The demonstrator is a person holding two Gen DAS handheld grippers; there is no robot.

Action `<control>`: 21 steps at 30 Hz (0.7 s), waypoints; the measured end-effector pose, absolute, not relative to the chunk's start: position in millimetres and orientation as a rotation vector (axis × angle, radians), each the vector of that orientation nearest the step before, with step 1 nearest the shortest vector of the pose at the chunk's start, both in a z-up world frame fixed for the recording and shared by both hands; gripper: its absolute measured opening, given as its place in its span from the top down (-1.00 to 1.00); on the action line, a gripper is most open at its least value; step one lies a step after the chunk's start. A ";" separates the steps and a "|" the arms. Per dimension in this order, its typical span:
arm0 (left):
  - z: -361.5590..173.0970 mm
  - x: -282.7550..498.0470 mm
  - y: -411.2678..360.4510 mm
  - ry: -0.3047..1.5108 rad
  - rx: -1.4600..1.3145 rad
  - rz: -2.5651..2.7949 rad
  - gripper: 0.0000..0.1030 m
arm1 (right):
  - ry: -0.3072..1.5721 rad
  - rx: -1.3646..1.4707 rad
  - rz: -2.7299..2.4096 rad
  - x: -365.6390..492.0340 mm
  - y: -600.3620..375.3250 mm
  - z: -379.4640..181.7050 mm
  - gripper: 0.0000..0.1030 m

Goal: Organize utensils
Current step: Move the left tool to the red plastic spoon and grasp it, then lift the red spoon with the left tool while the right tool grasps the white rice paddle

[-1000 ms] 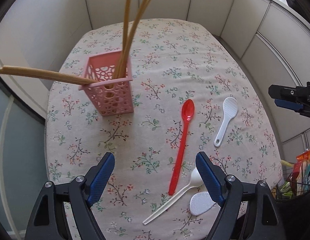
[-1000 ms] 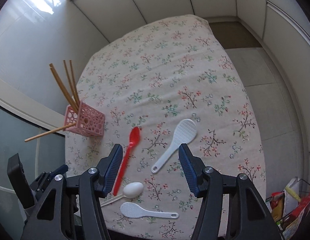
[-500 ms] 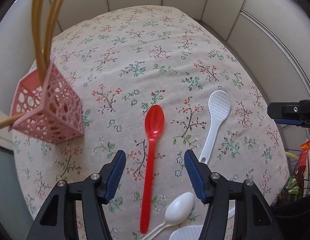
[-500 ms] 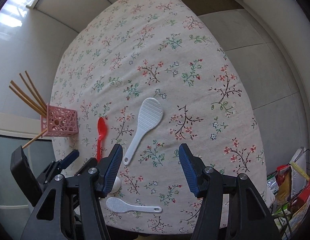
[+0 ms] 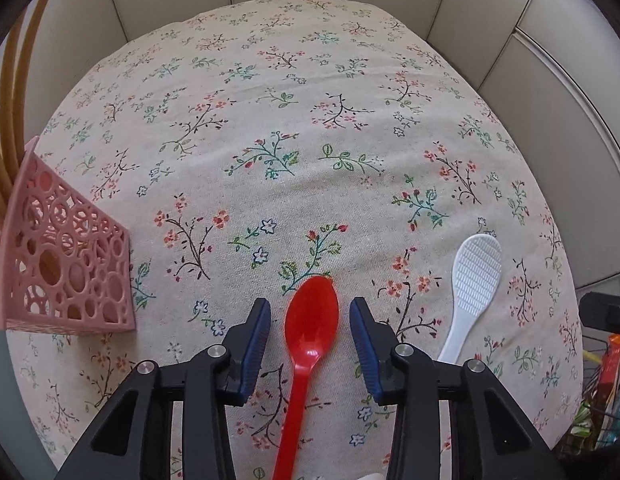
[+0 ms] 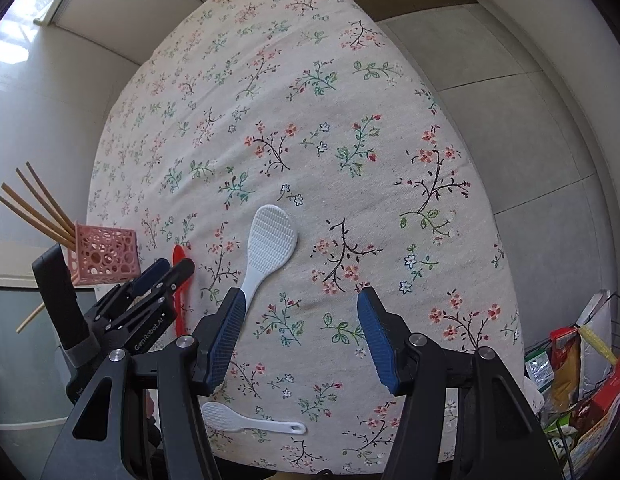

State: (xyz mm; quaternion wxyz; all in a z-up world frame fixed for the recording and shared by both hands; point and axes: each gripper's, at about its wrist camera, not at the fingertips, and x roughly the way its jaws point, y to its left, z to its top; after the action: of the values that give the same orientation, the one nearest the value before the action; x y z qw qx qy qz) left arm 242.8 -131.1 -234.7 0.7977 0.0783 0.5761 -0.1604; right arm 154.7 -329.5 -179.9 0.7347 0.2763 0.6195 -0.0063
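Observation:
A red plastic spoon lies on the floral tablecloth. My left gripper is open, low over the cloth, with one finger on each side of the spoon's bowl. It also shows in the right wrist view, astride the red spoon. A pink perforated holder with wooden chopsticks stands at the left. A white rice paddle lies right of the spoon. My right gripper is open and empty above the cloth, near that paddle's handle.
A second white rice paddle lies near the table's front edge. A wire basket with packets stands off the table at the right. Panelled walls surround the table on the far sides.
My left gripper has moved forward and down over the red spoon, and its jaws have narrowed around the bowl. My right gripper has swung right and closer to the cloth.

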 end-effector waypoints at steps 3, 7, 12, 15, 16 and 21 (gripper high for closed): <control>-237.0 246.7 -134.7 1.236 0.176 -0.325 0.36 | 1.368 0.603 -0.018 156.5 -329.5 -182.4 -0.19; -238.1 249.4 -136.3 1.234 0.179 -0.323 0.46 | 1.375 0.605 -0.026 158.4 -331.0 -185.9 -0.19; -221.4 238.5 -127.7 1.201 0.178 -0.328 0.47 | 1.389 0.609 -0.031 161.1 -331.7 -191.3 -0.19; -199.9 229.4 -122.3 1.151 0.155 -0.340 0.47 | 1.400 0.625 -0.029 165.5 -333.0 -196.6 -0.19; -192.4 226.7 -119.9 1.131 0.149 -0.343 0.47 | 1.402 0.633 -0.030 167.5 -333.9 -198.9 -0.19; -161.1 210.1 -109.4 1.051 0.123 -0.363 0.47 | 1.414 0.661 -0.014 182.0 -333.1 -210.9 -0.19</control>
State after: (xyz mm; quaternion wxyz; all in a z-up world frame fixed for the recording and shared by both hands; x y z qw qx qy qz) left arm 210.1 -109.4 -161.1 0.8475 0.0581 0.4987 -0.1722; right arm 182.0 -333.1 -210.9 0.7105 0.2980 0.6374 -0.0064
